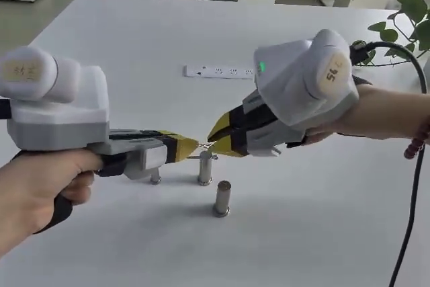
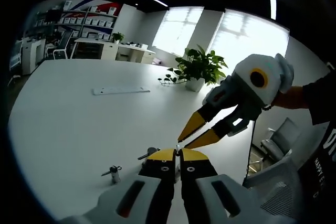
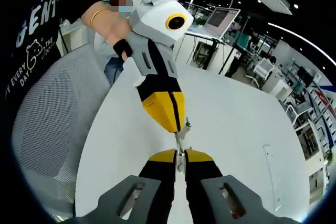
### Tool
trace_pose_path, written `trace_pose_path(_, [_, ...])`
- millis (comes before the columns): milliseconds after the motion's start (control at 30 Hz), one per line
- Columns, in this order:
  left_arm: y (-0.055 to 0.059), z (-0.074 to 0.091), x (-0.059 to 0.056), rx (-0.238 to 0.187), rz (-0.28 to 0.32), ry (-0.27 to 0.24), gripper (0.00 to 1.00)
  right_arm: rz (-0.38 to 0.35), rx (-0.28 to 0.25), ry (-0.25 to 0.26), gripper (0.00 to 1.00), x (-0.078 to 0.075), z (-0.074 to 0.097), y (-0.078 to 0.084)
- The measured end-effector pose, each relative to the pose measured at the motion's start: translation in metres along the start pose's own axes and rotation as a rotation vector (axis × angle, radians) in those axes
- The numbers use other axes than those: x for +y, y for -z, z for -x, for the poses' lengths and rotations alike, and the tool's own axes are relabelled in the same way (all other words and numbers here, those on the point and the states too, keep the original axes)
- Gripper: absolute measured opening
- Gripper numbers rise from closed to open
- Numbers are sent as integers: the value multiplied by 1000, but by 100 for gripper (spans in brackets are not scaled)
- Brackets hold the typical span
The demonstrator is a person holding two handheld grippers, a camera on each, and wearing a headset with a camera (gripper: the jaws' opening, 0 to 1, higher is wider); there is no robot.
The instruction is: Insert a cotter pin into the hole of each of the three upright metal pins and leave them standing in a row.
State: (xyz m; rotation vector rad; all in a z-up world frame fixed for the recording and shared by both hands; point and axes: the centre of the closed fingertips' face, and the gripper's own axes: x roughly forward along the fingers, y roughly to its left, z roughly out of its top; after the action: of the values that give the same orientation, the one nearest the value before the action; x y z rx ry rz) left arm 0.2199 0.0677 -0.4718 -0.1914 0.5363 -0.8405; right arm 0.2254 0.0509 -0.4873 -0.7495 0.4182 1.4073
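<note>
The right claw (image 1: 212,142) is clamped on a cotter pin (image 1: 204,144). It meets the left claw (image 1: 195,144) tip to tip, and that claw's jaws are pressed together at the pin's other end. Three metal pins (image 1: 205,168) stand on the surface (image 1: 302,233) just beneath both claws.

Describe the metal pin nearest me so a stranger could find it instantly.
On the white table, find where the left gripper and right gripper meet on a cotter pin. Three short metal pins stand below. The nearest pin stands alone in the open, closest to the viewer, while the middle pin and left pin sit further back under the grippers.
</note>
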Motion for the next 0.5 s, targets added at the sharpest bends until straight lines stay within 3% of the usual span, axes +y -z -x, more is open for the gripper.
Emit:
trace_pose_path(100, [5,1,2,20,-52,-5,0,-90,-20,-21,5,-1,1,5])
trace_pose_path(267, [17,3,-1,59,-164,19,0,-267,-67,-106,8,13,6,7])
trace_pose_path(367, [22,6,-5,74,-250,37,0,-332,-90,-162,10,19,8,7])
trace_pose_path(400, [23,7,-8,79,-274,47,0,-334,-97,-160,10,19,9,6])
trace_pose_path(500, [25,9,-14,74,-301,80,0,-379,-125,-230,10,31,12,2])
